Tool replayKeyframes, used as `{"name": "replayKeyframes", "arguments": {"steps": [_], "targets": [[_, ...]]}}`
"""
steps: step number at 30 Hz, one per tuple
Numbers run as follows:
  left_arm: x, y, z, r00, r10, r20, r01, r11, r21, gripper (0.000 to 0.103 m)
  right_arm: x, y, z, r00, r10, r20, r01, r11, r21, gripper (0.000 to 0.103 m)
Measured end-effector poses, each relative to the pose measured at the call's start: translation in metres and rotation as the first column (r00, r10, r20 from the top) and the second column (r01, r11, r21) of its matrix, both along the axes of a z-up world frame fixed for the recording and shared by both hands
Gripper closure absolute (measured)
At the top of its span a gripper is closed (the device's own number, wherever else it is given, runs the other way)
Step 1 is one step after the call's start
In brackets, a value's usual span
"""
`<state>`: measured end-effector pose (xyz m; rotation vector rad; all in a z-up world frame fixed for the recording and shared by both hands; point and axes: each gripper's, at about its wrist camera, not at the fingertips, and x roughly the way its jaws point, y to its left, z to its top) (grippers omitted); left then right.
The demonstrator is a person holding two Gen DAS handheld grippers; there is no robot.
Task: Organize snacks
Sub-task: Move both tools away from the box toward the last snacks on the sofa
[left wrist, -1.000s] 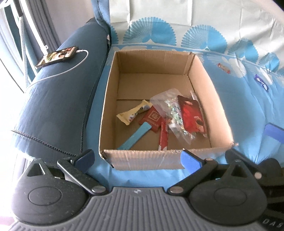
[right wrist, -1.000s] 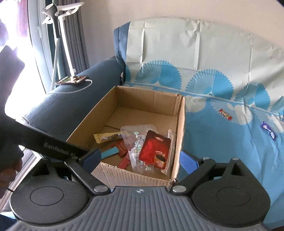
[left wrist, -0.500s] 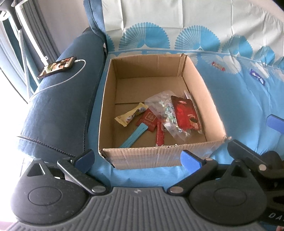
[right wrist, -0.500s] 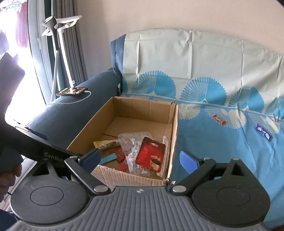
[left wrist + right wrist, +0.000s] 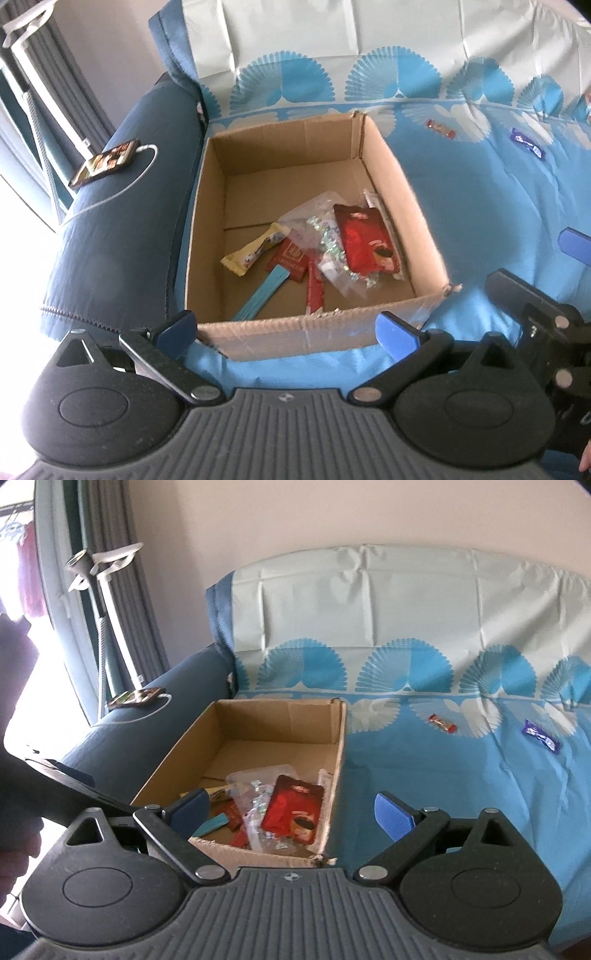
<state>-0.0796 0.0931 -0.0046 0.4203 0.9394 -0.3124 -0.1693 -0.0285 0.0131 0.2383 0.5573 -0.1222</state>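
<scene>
Fingers (image 5: 173,330) of left gripper (image 5: 286,332) and right gripper (image 5: 291,812) spread apart, empty, now pulled back higher above cardboard box (image 5: 402,192). Red snack (image 5: 442,723) and purple snack (image 5: 540,738) remain on sofa cover (image 5: 424,775), likely next pickups.

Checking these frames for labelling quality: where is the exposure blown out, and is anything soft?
Left wrist view: window side at the left edge is blown white; cardboard box is fairly sharp. Right wrist view: window at left overexposed; snacks in the box look slightly soft; fisheye bends the edges.
</scene>
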Motion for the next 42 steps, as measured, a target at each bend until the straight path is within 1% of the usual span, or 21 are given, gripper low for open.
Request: {"name": "replayKeyframes", "arguments": {"steps": [8, 14, 18, 22, 24, 26, 27, 29, 31, 33, 35, 36, 37, 39, 40, 42], "targets": [[0.007, -0.037, 0.007, 0.999, -0.045, -0.009, 0.045, 0.999, 0.004, 0.0, -0.007, -0.045, -0.006, 0.995, -0.098, 0.019, 0.098, 0.995, -0.005, 0.006], [0.025, -0.076, 0.011, 0.996, -0.073, -0.056, 0.071, 0.997, -0.038, 0.0, -0.012, -0.091, -0.012, 0.983, -0.185, 0.018, 0.185, 0.982, -0.044, 0.005], [0.038, -0.111, 0.011, 0.992, -0.1, -0.073, 0.097, 0.994, -0.046, 0.0, -0.016, -0.125, -0.021, 0.969, -0.248, 0.005, 0.248, 0.968, -0.044, 0.005], [0.058, -0.151, 0.011, 0.986, -0.123, -0.113, 0.115, 0.99, -0.081, 0.0, -0.015, -0.163, -0.026, 0.952, -0.307, -0.009, 0.306, 0.95, -0.065, 0.005], [0.074, -0.177, 0.008, 0.982, -0.13, -0.14, 0.114, 0.987, -0.113, 0.0, -0.013, -0.191, -0.027, 0.938, -0.348, -0.011, 0.346, 0.936, -0.069, 0.005], [0.09, -0.203, 0.004, 0.983, -0.125, -0.138, 0.108, 0.987, -0.123, 0.0, -0.011, -0.22, -0.027, 0.923, -0.384, -0.007, 0.383, 0.921, -0.074, 0.004], [0.101, -0.221, 0.0, 0.985, -0.111, -0.133, 0.096, 0.989, -0.116, 0.0, -0.008, -0.238, -0.028, 0.912, -0.41, -0.004, 0.408, 0.909, -0.084, 0.004], [0.121, -0.252, -0.008, 0.985, -0.109, -0.132, 0.092, 0.988, -0.127, 0.0, 0.001, -0.269, -0.033, 0.895, -0.447, -0.002, 0.444, 0.89, -0.103, 0.003], [0.144, -0.286, -0.018, 0.983, -0.106, -0.152, 0.086, 0.987, -0.133, 0.0, 0.017, -0.301, -0.044, 0.879, -0.477, -0.019, 0.471, 0.873, -0.129, 0.003], [0.169, -0.32, -0.032, 0.977, -0.111, -0.182, 0.083, 0.985, -0.152, 0.0, 0.037, -0.328, -0.059, 0.884, -0.466, -0.037, 0.457, 0.878, -0.146, 0.003], [0.206, -0.35, -0.051, 0.969, -0.106, -0.222, 0.063, 0.979, -0.195, 0.0, 0.063, -0.352, -0.079, 0.884, -0.463, -0.07, 0.443, 0.875, -0.193, 0.001], [0.224, -0.363, -0.062, 0.965, -0.091, -0.244, 0.038, 0.976, -0.212, 0.0, 0.081, -0.367, -0.095, 0.89, -0.443, -0.106, 0.413, 0.883, -0.224, 0.001], [0.24, -0.373, -0.074, 0.962, -0.073, -0.264, 0.013, 0.975, -0.22, 0.0, 0.098, -0.381, -0.11, 0.891, -0.432, -0.139, 0.39, 0.886, -0.251, 0.001], [0.272, -0.396, -0.099, 0.953, -0.035, -0.302, -0.027, 0.98, -0.199, 0.0, 0.129, -0.405, -0.141, 0.872, -0.451, -0.191, 0.382, 0.87, -0.311, 0.001], [0.288, -0.408, -0.113, 0.949, -0.013, -0.316, -0.045, 0.983, -0.176, 0.0, 0.139, -0.424, -0.154, 0.866, -0.449, -0.218, 0.375, 0.874, -0.309, 0.001], [0.313, -0.426, -0.135, 0.938, 0.012, -0.347, -0.069, 0.986, -0.153, 0.0, 0.155, -0.461, -0.175, 0.857, -0.455, -0.241, 0.393, 0.881, -0.262, 0.001]]}}
